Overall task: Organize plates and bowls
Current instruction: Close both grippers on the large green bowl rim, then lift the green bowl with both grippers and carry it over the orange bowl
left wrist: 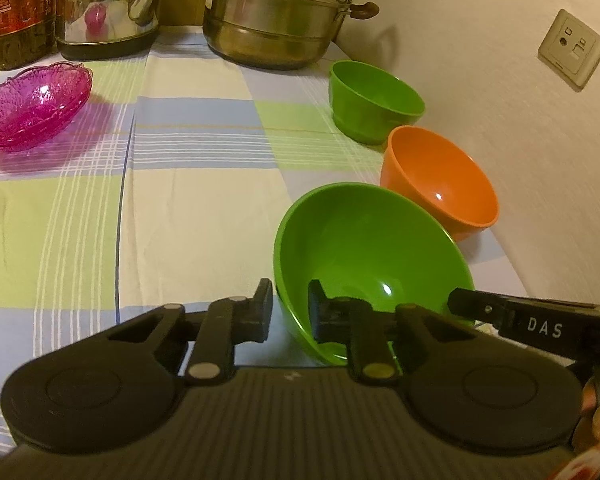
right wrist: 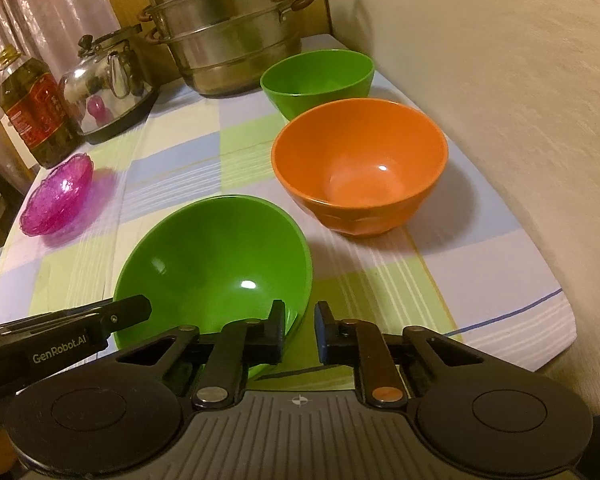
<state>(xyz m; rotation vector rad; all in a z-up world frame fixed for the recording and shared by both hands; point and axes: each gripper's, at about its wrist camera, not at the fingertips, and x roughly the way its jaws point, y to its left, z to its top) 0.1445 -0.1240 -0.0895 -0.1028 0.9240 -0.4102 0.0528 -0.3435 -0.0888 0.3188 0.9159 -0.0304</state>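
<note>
A large green bowl (left wrist: 364,256) is tilted, its near rim between the fingers of both grippers. My left gripper (left wrist: 290,308) is shut on its left rim, one finger inside, one outside. My right gripper (right wrist: 300,330) is shut on its right rim; the bowl (right wrist: 216,256) leans to the left there. An orange bowl (left wrist: 444,180) (right wrist: 360,164) stands upright just beyond it. A smaller green bowl (left wrist: 372,96) (right wrist: 320,76) stands farther back. Stacked pink glass dishes (left wrist: 32,104) (right wrist: 58,196) sit at the far left.
A checked cloth (left wrist: 188,168) covers the table. A steel steamer pot (left wrist: 284,12) (right wrist: 228,32), a kettle (left wrist: 108,8) (right wrist: 108,80) and an oil bottle (left wrist: 20,8) (right wrist: 36,112) line the back. A wall (left wrist: 540,160) bounds the right side.
</note>
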